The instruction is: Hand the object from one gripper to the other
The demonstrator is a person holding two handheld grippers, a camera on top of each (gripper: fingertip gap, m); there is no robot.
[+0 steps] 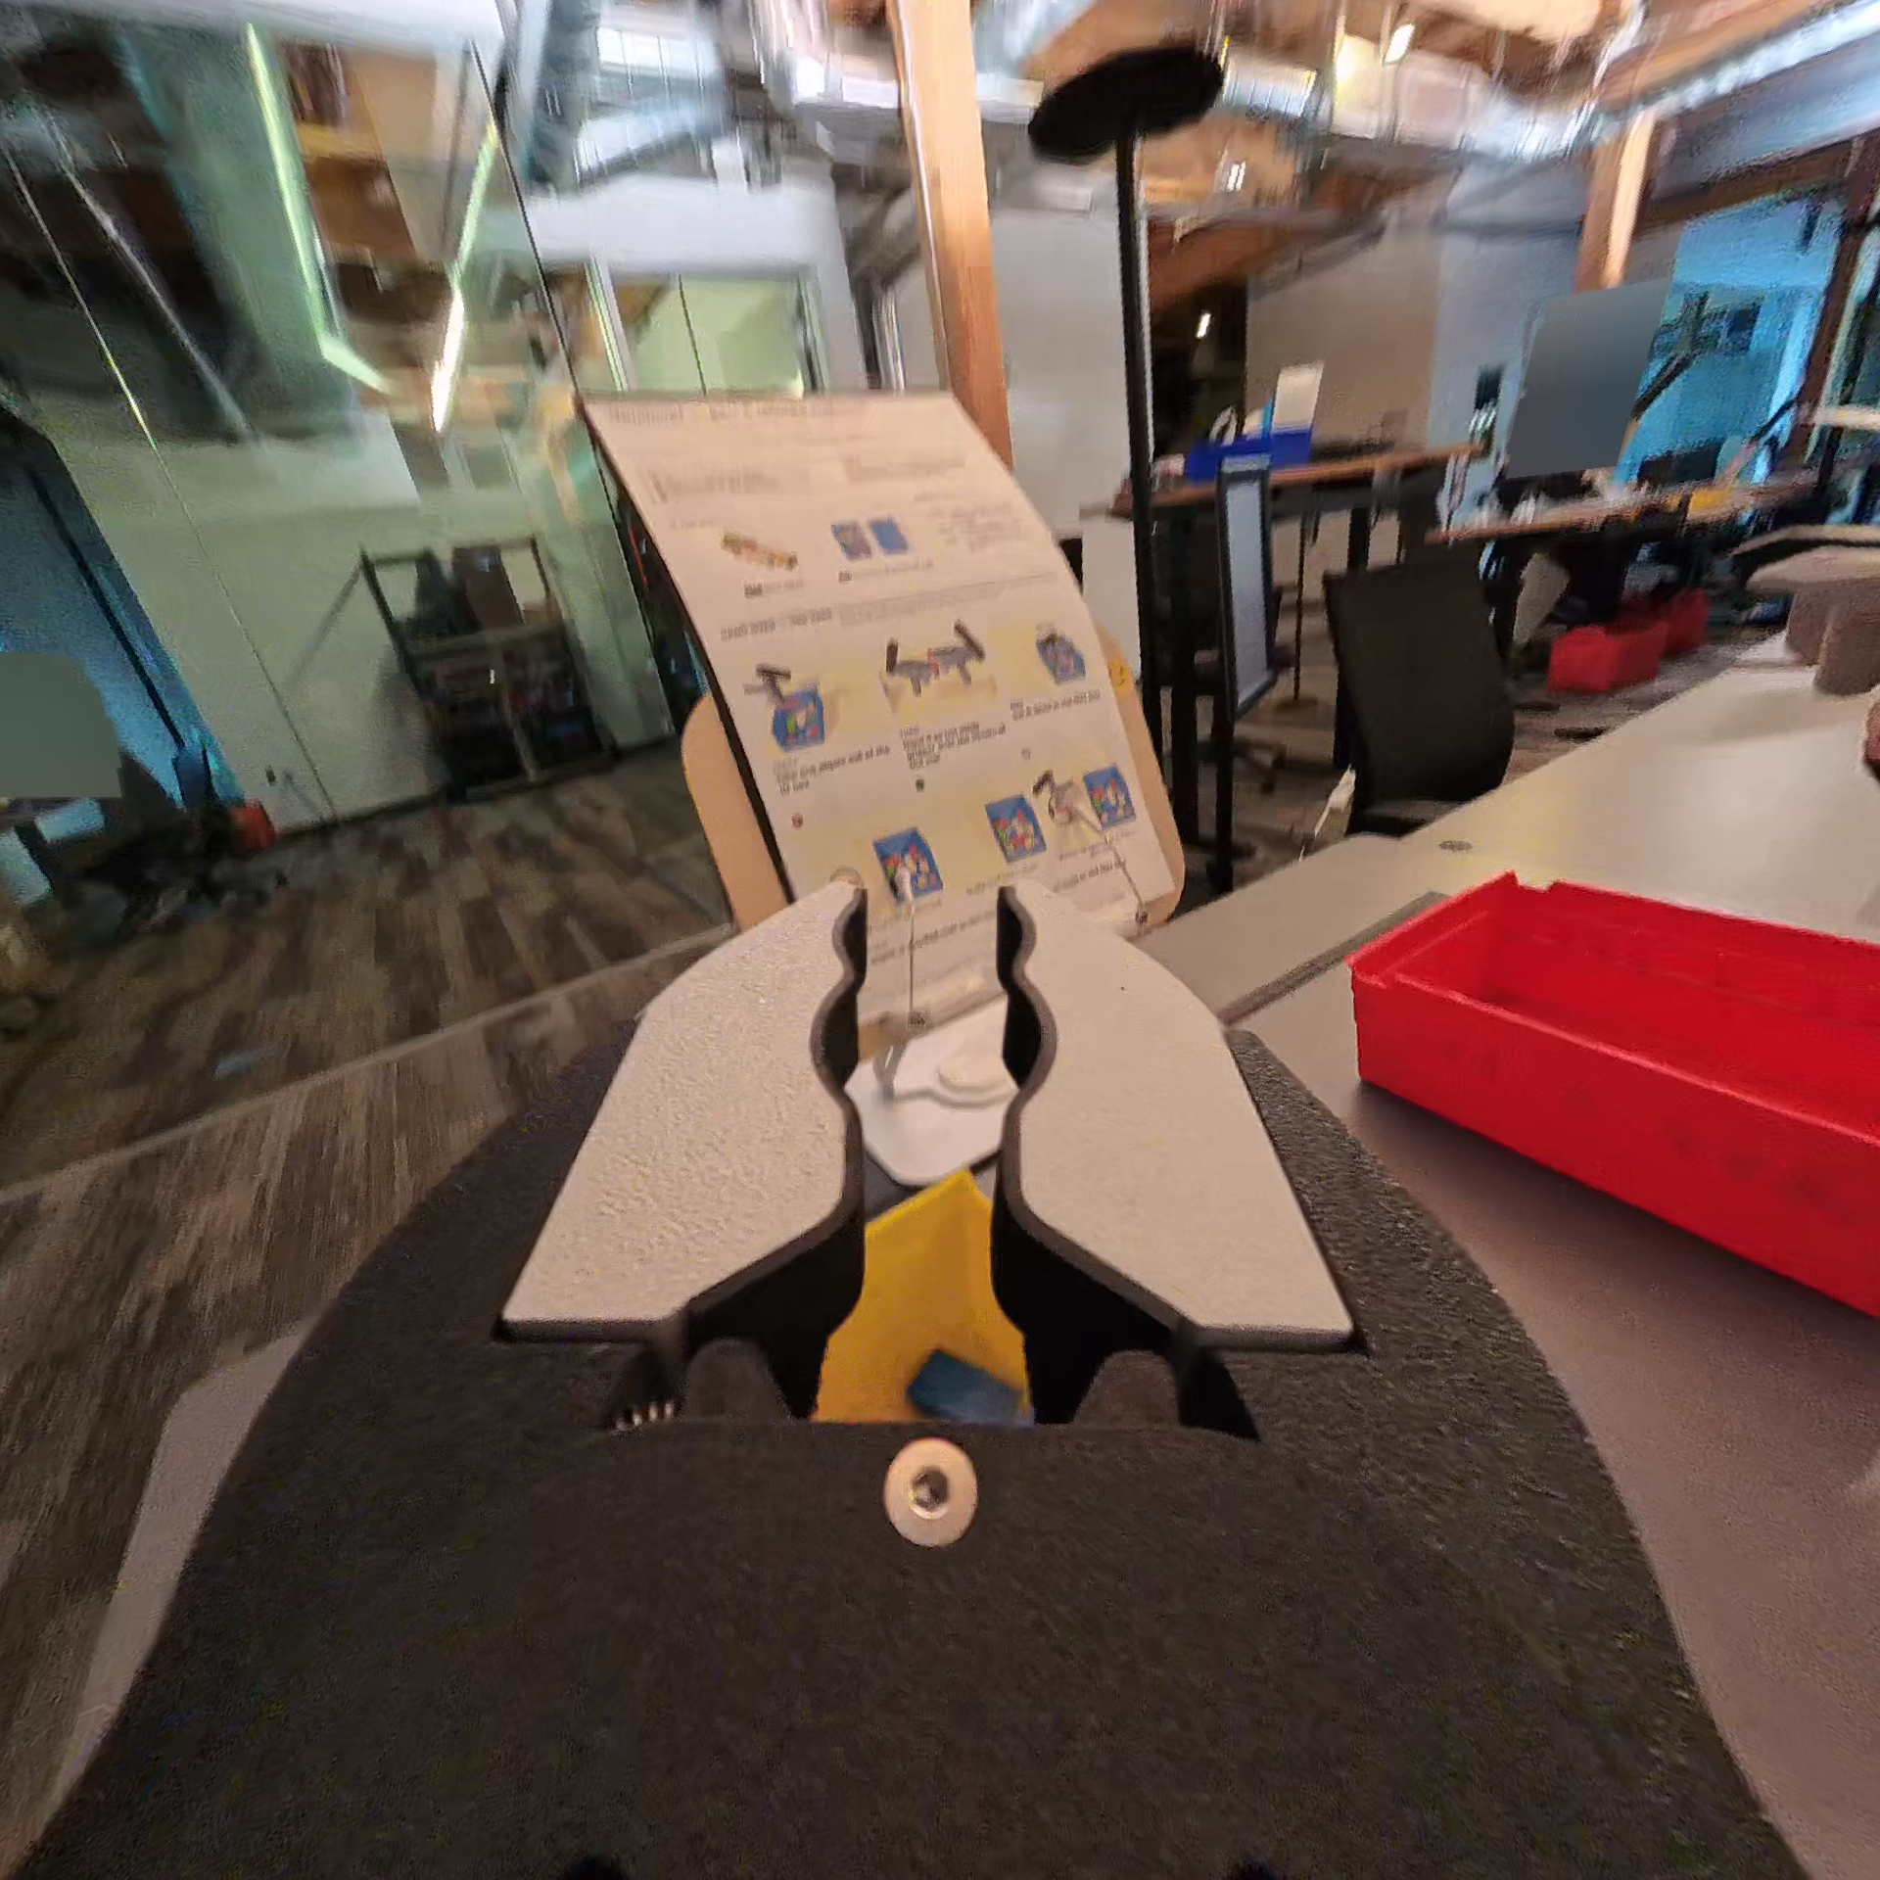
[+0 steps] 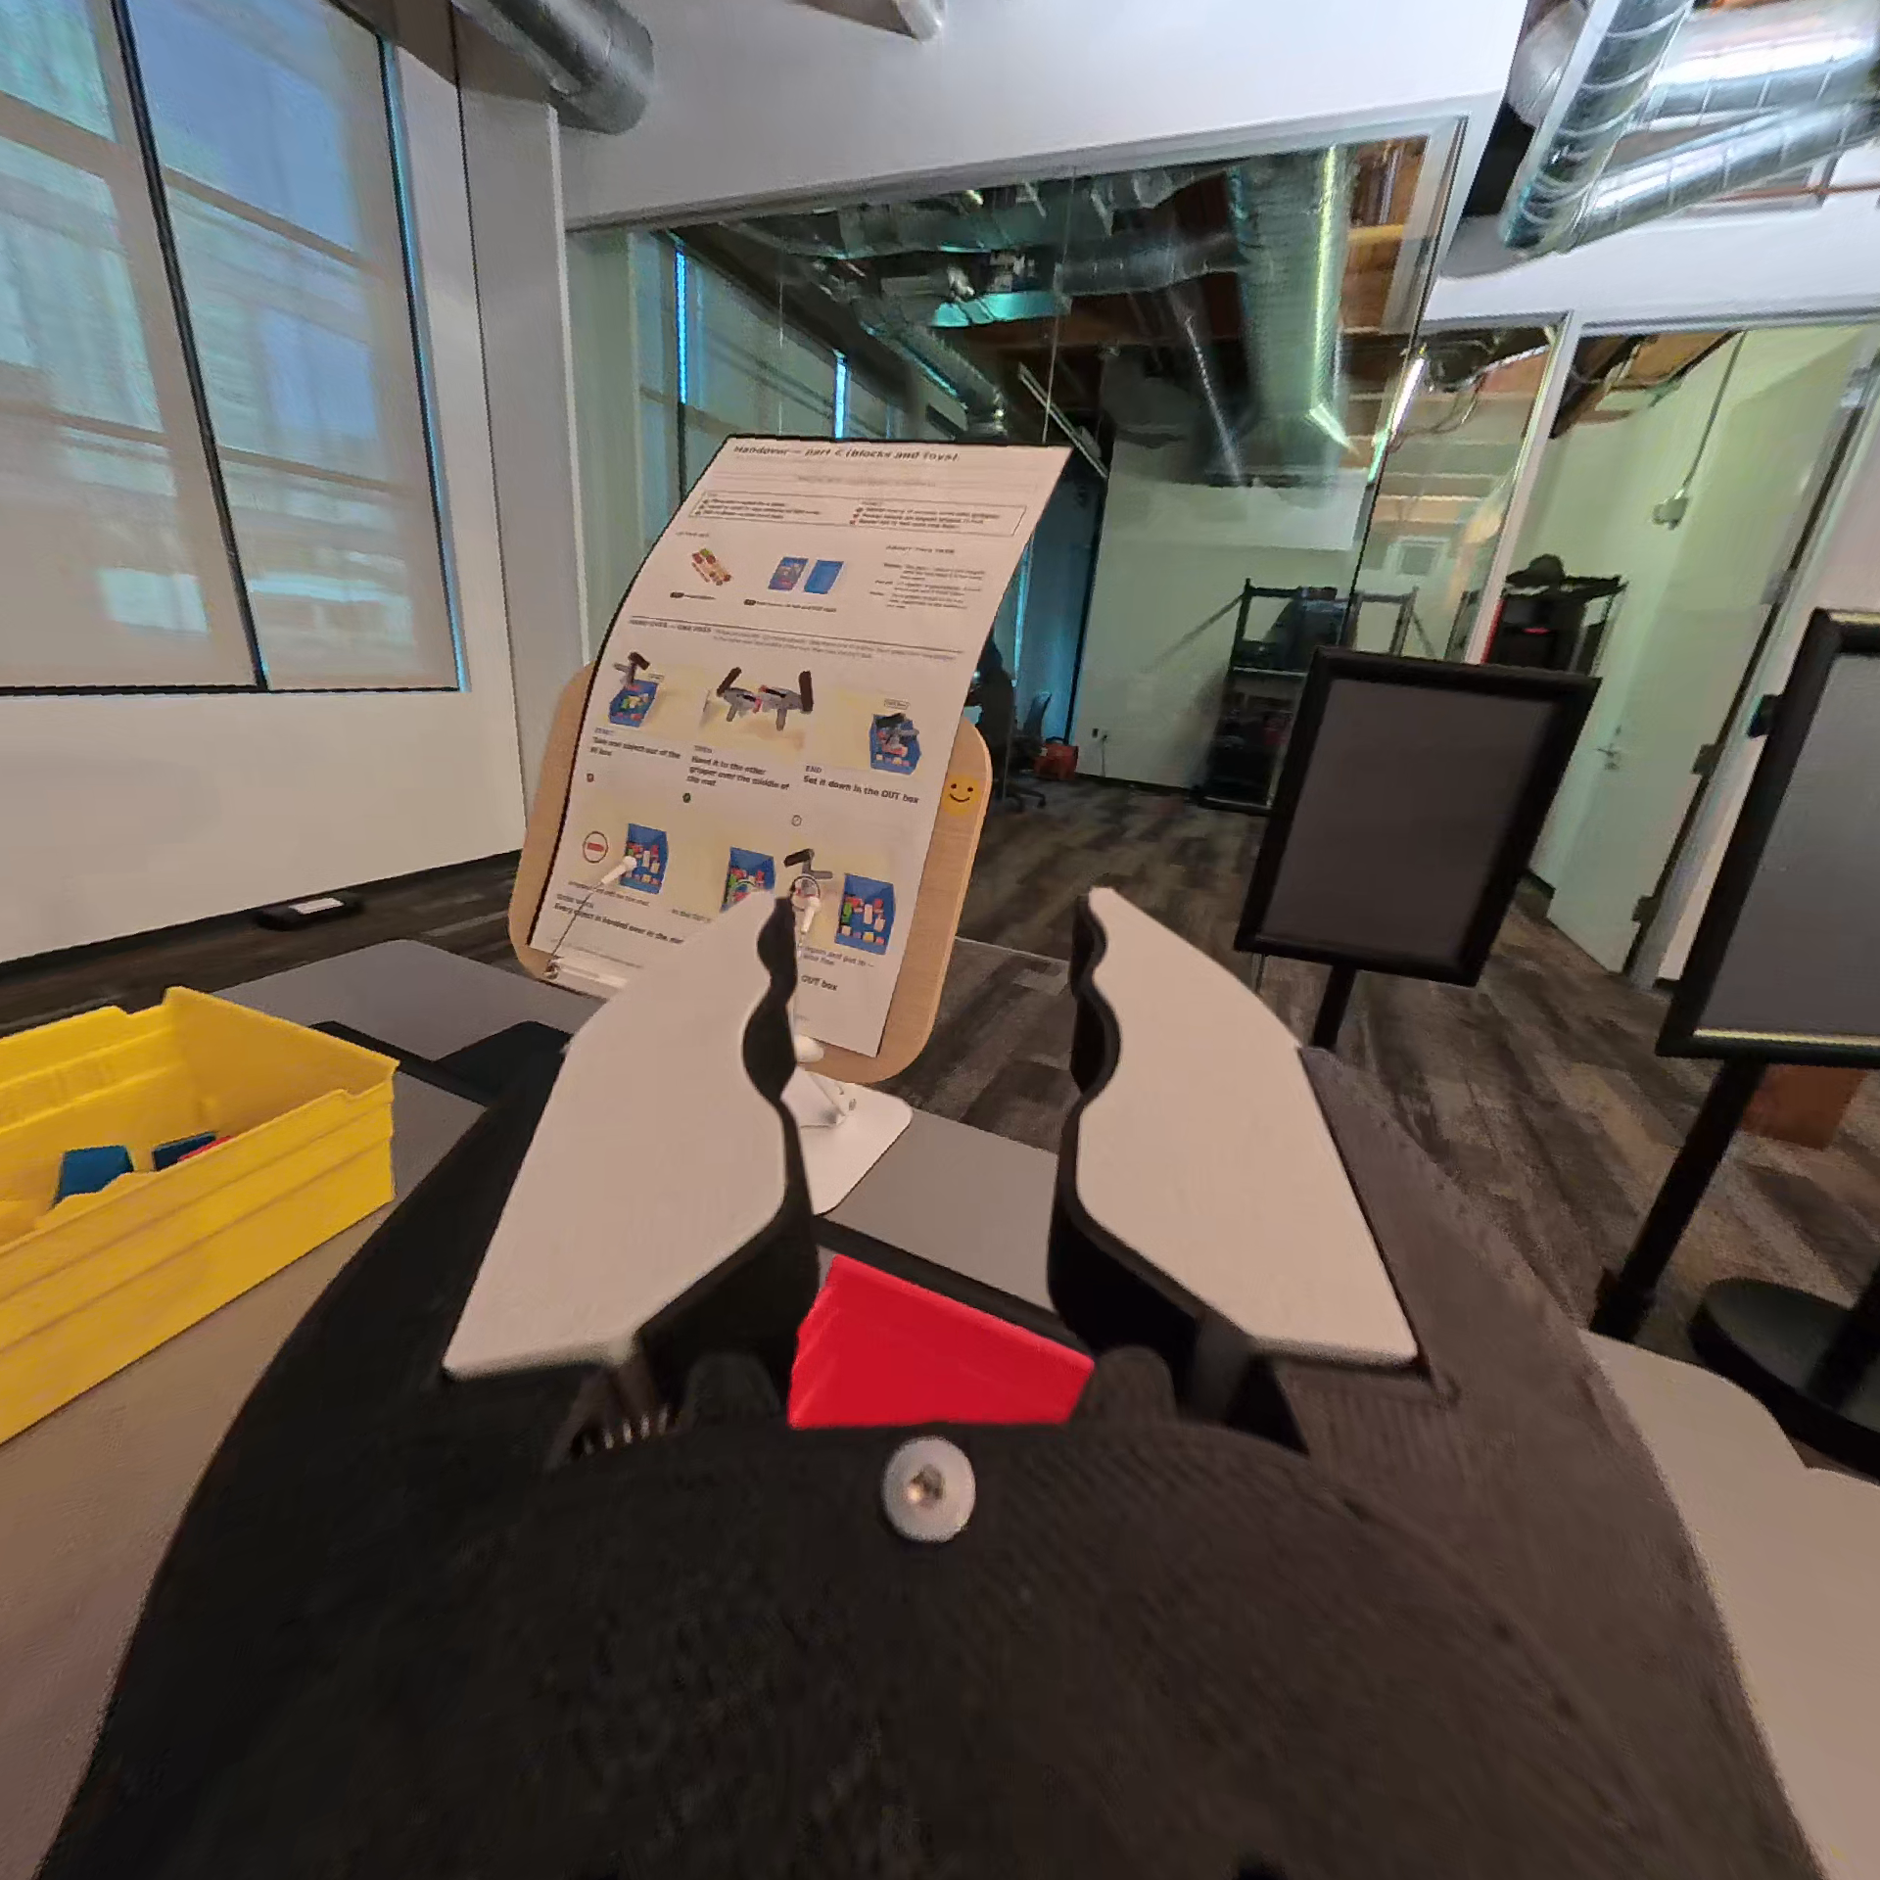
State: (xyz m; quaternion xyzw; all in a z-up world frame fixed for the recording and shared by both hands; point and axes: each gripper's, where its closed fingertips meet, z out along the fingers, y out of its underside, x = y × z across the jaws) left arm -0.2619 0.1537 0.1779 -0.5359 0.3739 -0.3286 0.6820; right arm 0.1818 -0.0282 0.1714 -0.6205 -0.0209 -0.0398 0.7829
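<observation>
Left gripper: the jaws stand apart with a narrow gap, and nothing sits between the fingers. Beneath the gap, close to the gripper's base, a yellow bin shows, with a blue block lying in it. To the gripper's right, a red bin rests on the grey table; what can be seen of its inside holds nothing. Straight ahead of the fingertips stands a printed sheet on a wooden stand, with its white foot just past the fingers. This view is blurred, so finer detail cannot be told.

Right gripper: the jaws stand wide, and the fingers hold nothing. Below the gap, near the gripper's base, a corner of the red bin shows; its inside is hidden here. To the gripper's left, on the table, sits the yellow bin, and blue blocks lie in it with a sliver of red beside them. The sheet stands ahead, slightly left of the fingertips. To the right, beyond the table's edge, two dark framed panels stand on black posts.

Task object: neither gripper holds one. The only blocks seen lie in the yellow bin, under the left gripper and to the left of the right one.
</observation>
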